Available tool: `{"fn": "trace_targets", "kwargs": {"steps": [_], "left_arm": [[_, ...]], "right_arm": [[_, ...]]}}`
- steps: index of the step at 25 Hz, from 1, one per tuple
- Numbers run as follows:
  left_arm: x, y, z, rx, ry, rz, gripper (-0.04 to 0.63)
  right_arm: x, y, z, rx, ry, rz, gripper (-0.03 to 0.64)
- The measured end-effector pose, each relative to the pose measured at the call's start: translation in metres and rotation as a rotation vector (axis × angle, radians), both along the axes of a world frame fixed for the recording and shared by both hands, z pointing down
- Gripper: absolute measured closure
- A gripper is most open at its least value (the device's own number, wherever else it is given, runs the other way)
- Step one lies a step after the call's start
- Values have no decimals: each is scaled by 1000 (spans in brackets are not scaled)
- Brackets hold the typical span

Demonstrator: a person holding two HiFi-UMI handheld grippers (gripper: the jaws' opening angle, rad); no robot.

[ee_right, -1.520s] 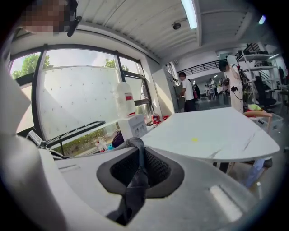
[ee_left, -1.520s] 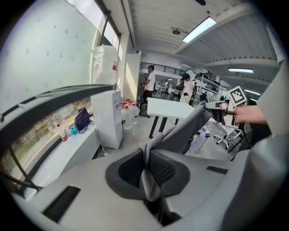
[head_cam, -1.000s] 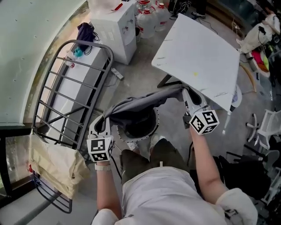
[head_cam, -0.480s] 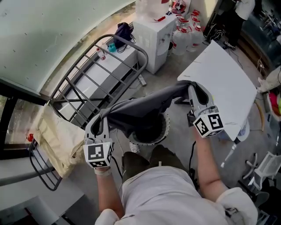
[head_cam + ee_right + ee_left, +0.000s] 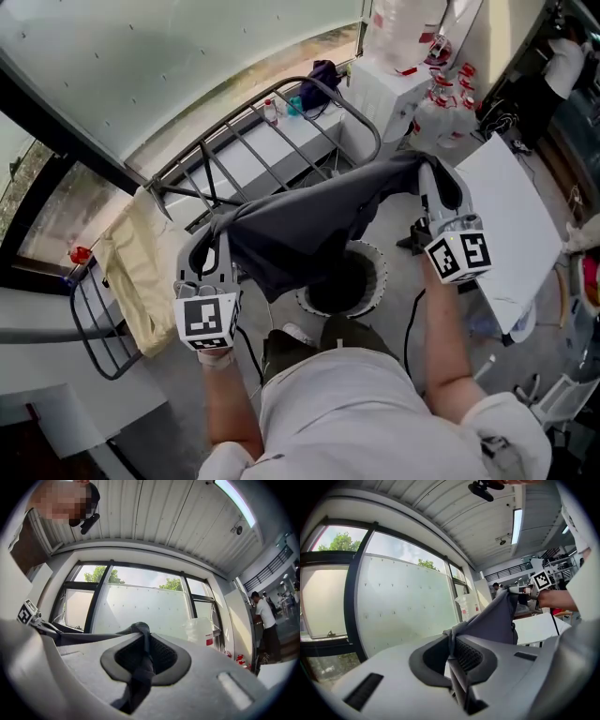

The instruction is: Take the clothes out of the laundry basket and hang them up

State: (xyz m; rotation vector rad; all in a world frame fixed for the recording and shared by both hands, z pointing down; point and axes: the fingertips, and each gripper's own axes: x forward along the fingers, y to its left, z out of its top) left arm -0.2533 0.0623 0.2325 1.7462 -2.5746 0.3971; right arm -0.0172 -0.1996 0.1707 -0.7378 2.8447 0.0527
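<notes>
You hold the garment (image 5: 309, 220) stretched between both grippers, above the basket (image 5: 378, 272) and on the near side of the rack (image 5: 272, 141).

Left gripper (image 5: 217, 234): jaws closed on the bunched left corner of the cloth. Right gripper (image 5: 433, 178): jaws closed on the right corner, with a fold trailing down between them.

Surroundings: a beige cloth (image 5: 131, 272) drapes over the rack's left end. The rack's bare rails lie just beyond the garment's far edge. A white table (image 5: 516, 225) stands right of the basket, close to your right gripper. A white cabinet (image 5: 394, 89) and red-capped bottles (image 5: 450, 89) sit at the far right, and a frosted window (image 5: 187, 56) runs behind the rack. The right gripper view shows a person (image 5: 265, 620) standing at the far right.

Hidden: the garment covers the basket's left rim, and its dark interior cannot be made out. What kind of garment it is cannot be told.

Writing: the bottle labels are too small to read.
</notes>
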Motion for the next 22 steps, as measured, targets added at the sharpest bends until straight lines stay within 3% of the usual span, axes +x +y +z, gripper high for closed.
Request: {"fn": "trace_targets", "kwargs": {"steps": [12, 22], "left_arm": [[-64, 53, -18, 79, -14, -20, 577], [-89, 64, -32, 95, -40, -27, 577]], "right_arm": [[-88, 40, -23, 37, -26, 4, 577], [-113, 53, -32, 52, -36, -7, 576]]}}
